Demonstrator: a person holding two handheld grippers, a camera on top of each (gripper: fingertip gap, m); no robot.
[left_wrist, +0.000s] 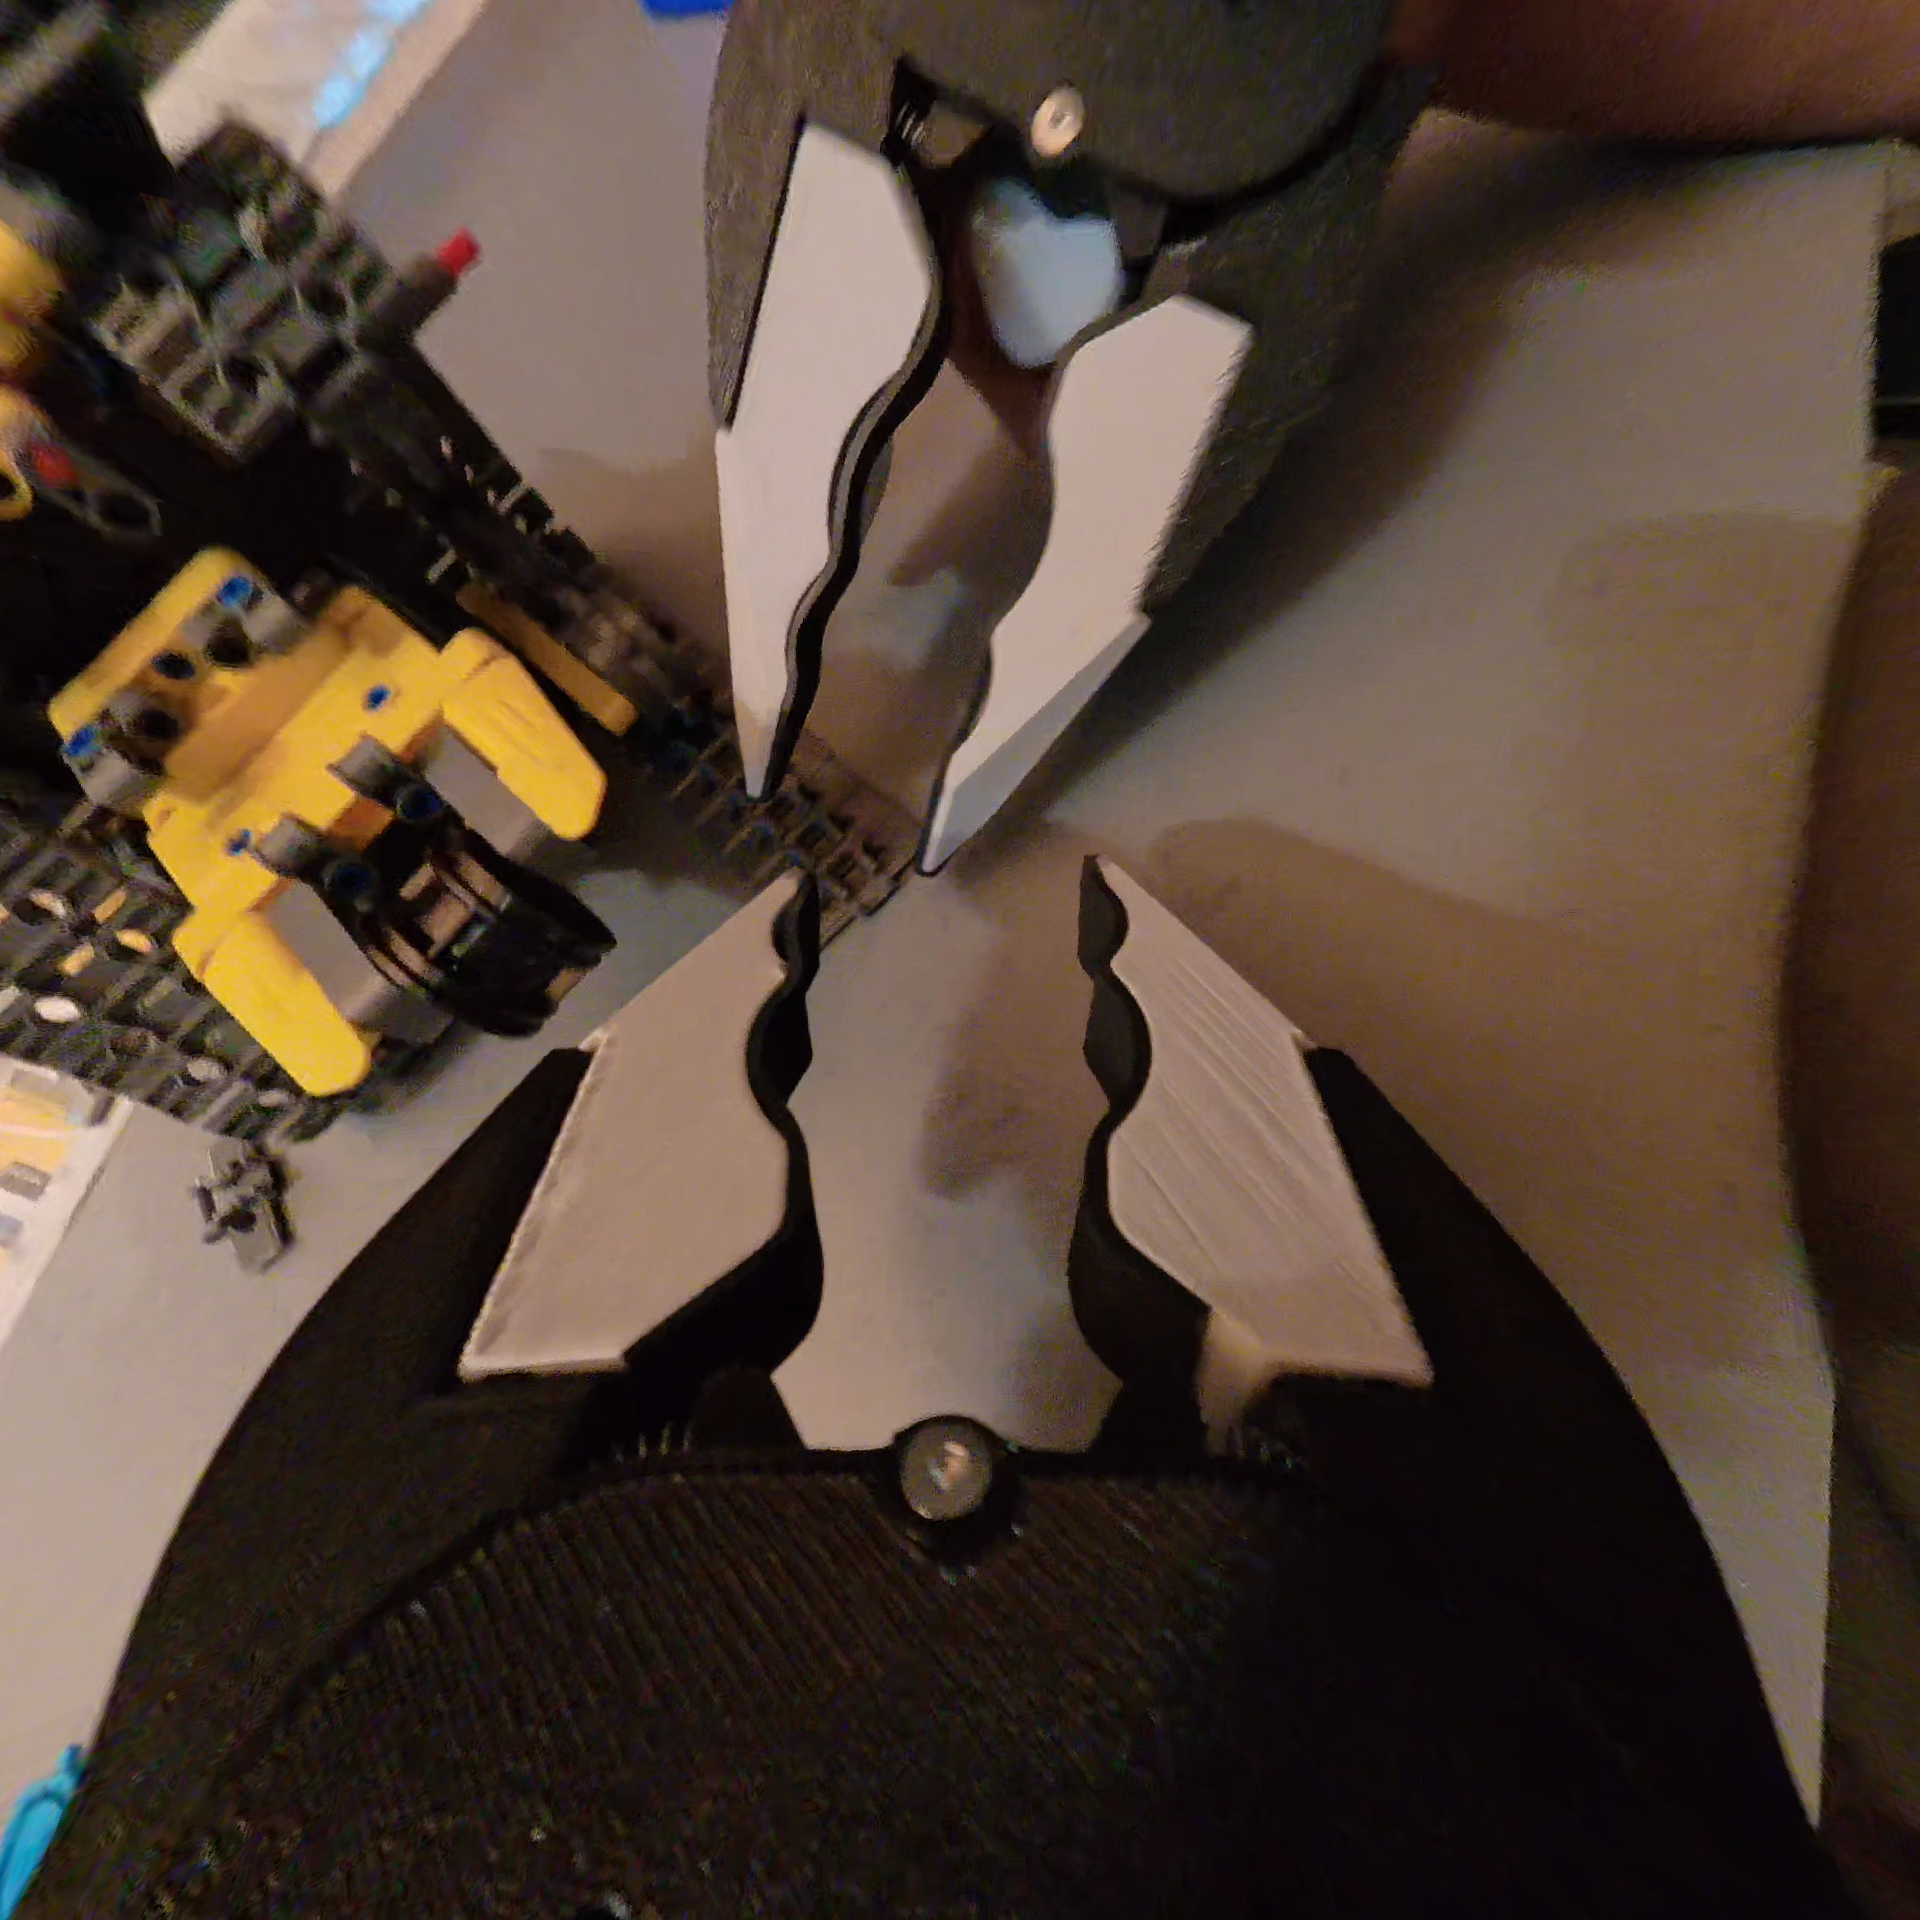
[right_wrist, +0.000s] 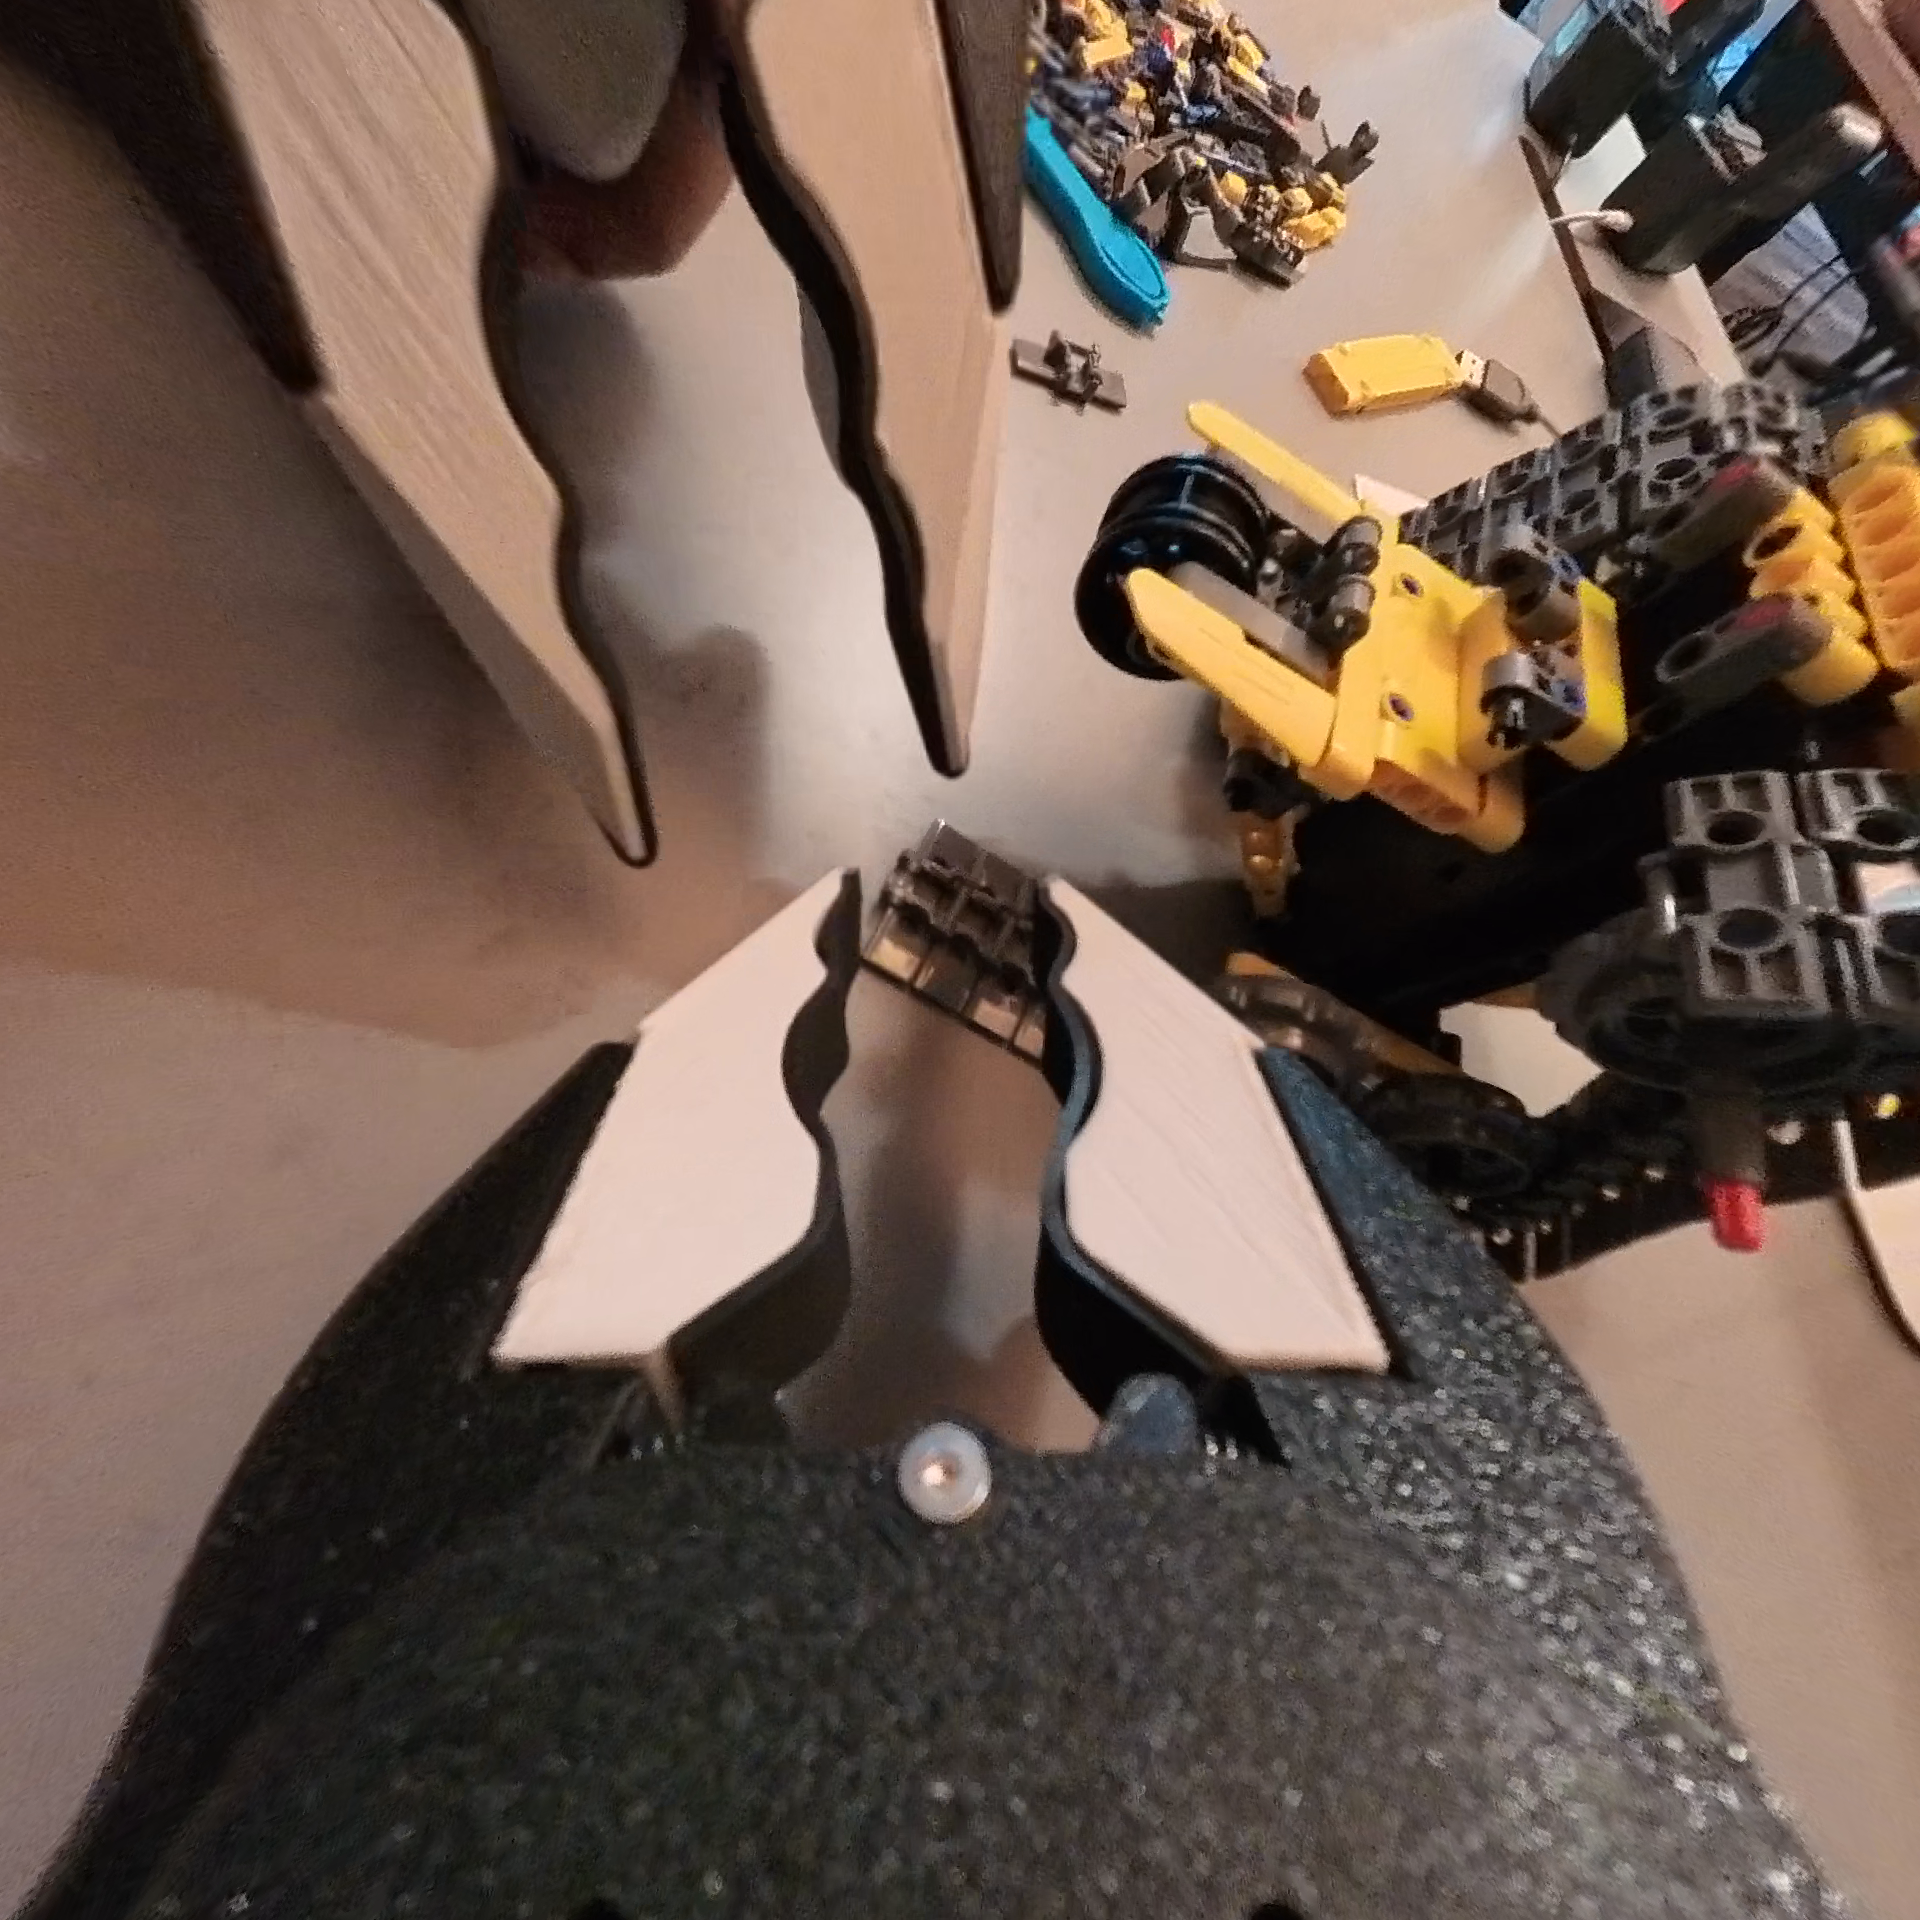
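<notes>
A dark grey toy track strip (left_wrist: 831, 847) runs off a yellow and black brick-built vehicle (left_wrist: 312, 790) on a grey table (left_wrist: 1455, 727). In the right wrist view my right gripper (right_wrist: 948, 888) is shut on the free end of the track strip (right_wrist: 956, 925), which fills the gap between its fingertips. The vehicle (right_wrist: 1455, 665) stands to its right. In the left wrist view the right gripper (left_wrist: 847, 826) comes down from the top. My left gripper (left_wrist: 945, 878) is open and empty, tip to tip with it, its left fingertip beside the track end. It also shows in the right wrist view (right_wrist: 790, 808).
A small dark loose part (right_wrist: 1070, 369) lies on the table, also in the left wrist view (left_wrist: 241, 1205). A yellow block with a cable (right_wrist: 1382, 374), a blue tool (right_wrist: 1101, 239) and a pile of loose parts (right_wrist: 1195, 104) lie farther back. A person's arm (left_wrist: 1849, 935) borders the right. Both grippers' tips are close together, under 4 cm apart.
</notes>
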